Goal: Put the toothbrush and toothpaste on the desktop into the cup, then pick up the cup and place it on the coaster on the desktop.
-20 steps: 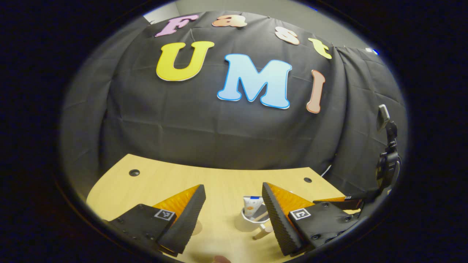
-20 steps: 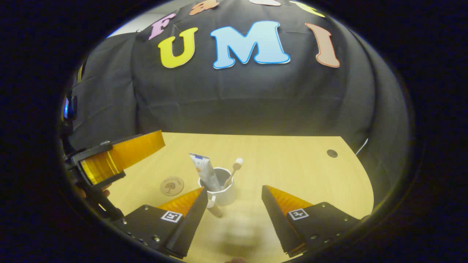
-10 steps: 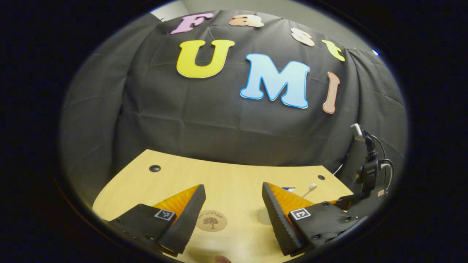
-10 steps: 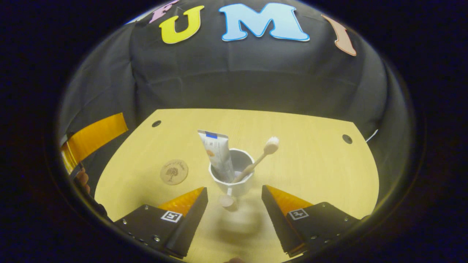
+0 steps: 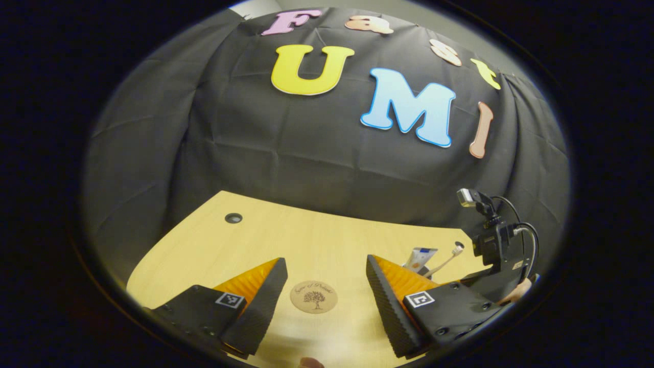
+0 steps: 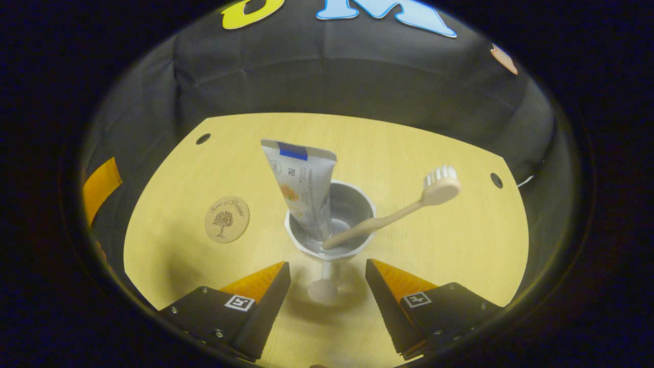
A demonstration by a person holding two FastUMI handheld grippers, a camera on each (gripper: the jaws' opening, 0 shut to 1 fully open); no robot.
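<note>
A white cup (image 6: 345,244) stands upright on the wooden desk (image 6: 449,255) in the right gripper view. In it lean a toothpaste tube (image 6: 304,184) and a wooden toothbrush (image 6: 403,212), bristles up to the right. The cup's handle (image 6: 323,287) points at the camera and lies between the spread fingers of my right gripper (image 6: 327,301), which is open and touches nothing. A round wooden coaster (image 6: 227,219) lies left of the cup. In the left gripper view the coaster (image 5: 313,296) lies just beyond my open left gripper (image 5: 327,304). The toothpaste tube (image 5: 419,257) and toothbrush (image 5: 449,255) rise at the right.
Cable holes (image 6: 203,138) (image 6: 496,180) mark the desk's far corners. A finger of the left gripper (image 6: 99,186) shows at the left edge of the right gripper view. The right gripper's body (image 5: 498,255), with cables, stands at the right of the left gripper view.
My right gripper has closed in on the cup, whose handle now sits between its fingers. My left gripper has swung away from the cup and now faces the coaster.
</note>
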